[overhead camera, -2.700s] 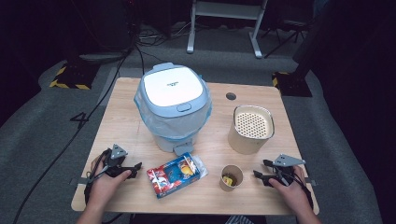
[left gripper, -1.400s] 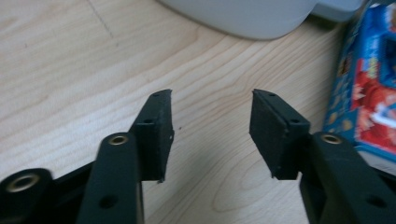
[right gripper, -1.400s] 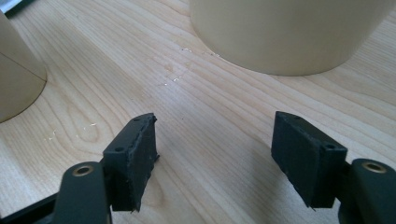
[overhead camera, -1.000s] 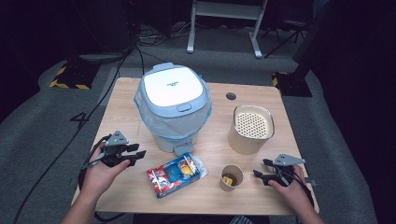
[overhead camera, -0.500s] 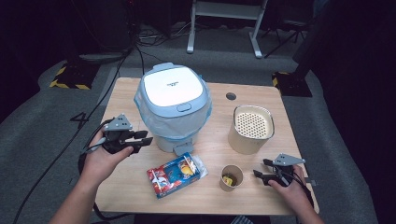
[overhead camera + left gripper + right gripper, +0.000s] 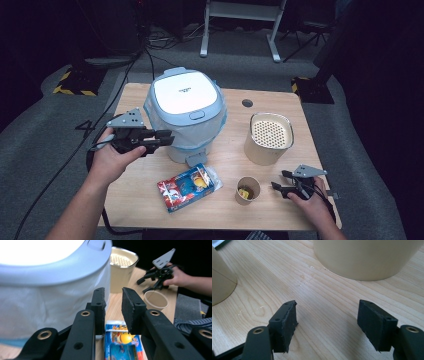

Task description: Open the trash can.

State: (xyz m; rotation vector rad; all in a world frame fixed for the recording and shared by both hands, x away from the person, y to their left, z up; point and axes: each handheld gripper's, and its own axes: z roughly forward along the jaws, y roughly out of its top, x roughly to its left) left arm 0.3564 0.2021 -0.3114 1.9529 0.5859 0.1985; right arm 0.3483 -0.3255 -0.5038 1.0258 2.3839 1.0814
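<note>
The left gripper is held off the table. Its jaws have just been closing and now stand a narrow gap apart, with nothing between them. Its tips are right at the side of the bin; whether they touch it I cannot tell. The bin's lid is down, so its contents are hidden, and a clear liner hangs round its body.

The right gripper rests on the table with its jaws apart and only bare wood between them. Just ahead of its tips stands a cup with something yellow inside. Farther ahead is a canister whose top is a sheet full of small holes. A packet lies flat between the two grippers, below the left one's tips.

Count: one bin, one canister, one cup, one packet, two grippers.
</note>
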